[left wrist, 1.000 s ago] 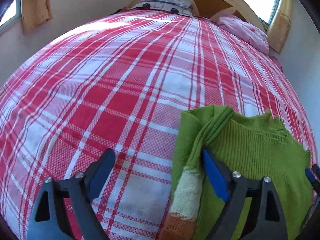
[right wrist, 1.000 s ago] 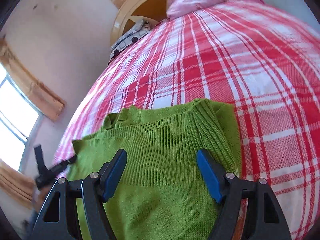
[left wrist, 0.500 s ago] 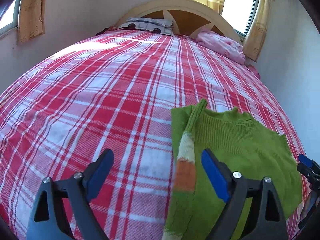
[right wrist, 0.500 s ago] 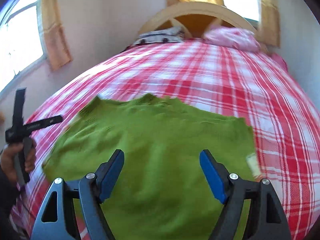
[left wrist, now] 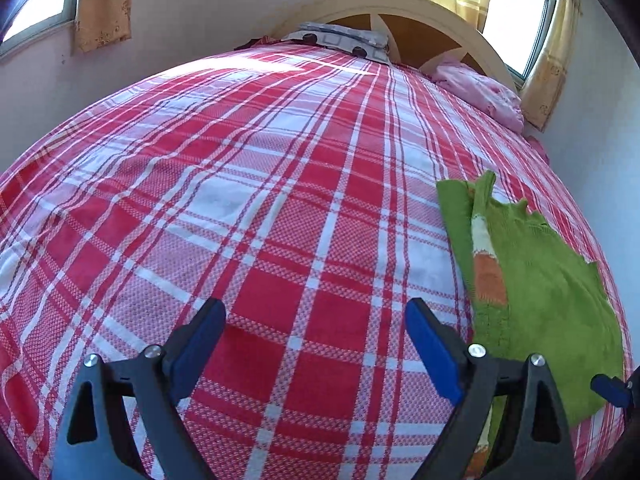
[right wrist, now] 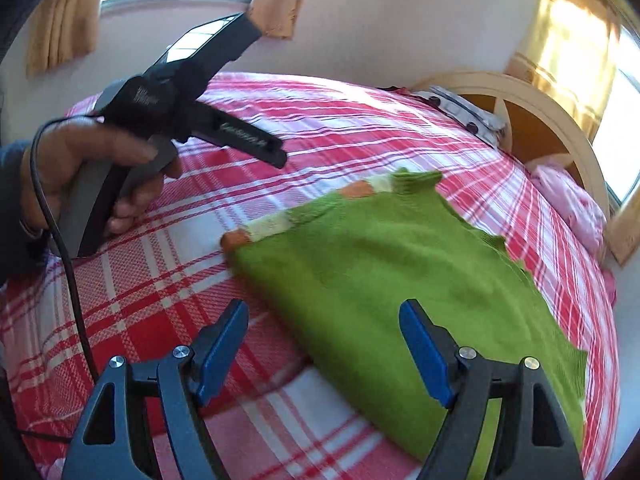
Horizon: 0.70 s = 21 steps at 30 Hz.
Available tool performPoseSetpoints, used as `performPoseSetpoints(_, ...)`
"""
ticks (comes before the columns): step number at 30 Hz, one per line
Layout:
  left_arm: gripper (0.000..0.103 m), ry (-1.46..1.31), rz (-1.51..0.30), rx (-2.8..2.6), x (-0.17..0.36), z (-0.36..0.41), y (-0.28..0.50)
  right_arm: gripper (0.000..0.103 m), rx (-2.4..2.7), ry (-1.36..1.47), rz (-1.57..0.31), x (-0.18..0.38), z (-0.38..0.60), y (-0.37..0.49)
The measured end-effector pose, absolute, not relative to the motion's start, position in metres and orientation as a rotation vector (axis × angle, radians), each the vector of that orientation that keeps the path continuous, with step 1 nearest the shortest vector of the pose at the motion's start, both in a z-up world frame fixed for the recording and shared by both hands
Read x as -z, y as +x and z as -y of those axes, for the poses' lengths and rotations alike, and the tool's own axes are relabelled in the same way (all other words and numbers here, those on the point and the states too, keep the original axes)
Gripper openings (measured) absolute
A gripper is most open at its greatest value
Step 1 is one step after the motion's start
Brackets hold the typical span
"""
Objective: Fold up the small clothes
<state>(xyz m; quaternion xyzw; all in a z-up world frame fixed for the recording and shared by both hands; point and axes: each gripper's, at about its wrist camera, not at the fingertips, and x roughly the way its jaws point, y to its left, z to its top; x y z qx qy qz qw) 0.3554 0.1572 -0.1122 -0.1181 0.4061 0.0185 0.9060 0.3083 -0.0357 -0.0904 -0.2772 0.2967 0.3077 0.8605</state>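
Left wrist view first: my left gripper has its blue pads spread wide over bare red-and-white plaid bedspread, nothing between them. Just beyond its right finger, the folded green knit sweater lies flat near the bed's right edge, its orange-and-cream striped sleeve laid along its left side. Farther off, a grey patterned pillow and a pink pillow sit against the curved headboard.

From the right wrist, my right gripper also stands wide, its jaws having just been opening, with no cloth pinched; the sweater's near corner lies below the gap. Beyond it to the left, a hand grips the other gripper's handle above the bedspread.
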Motion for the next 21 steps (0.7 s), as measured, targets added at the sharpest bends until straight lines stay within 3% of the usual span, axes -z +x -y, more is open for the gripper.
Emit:
performPoseSetpoints(8, 0.097, -0.229, -0.849, -0.014, 0.116, -0.153, 0.357, 0.078, -0.6, -0.74, -0.543, 0.108, -0.007, 0.303)
performPoseSetpoints(15, 0.097, -0.191, -0.863, 0.001, 0.117, -0.147, 0.361, 0.062, -0.59, -0.773, -0.531, 0.114, -0.021, 0.308)
performPoseSetpoints(21, 0.097, -0.134, -0.88, 0.042, 0.117, -0.134, 0.371, 0.058, -0.596, -0.758, -0.534, 0.115, -0.023, 0.313)
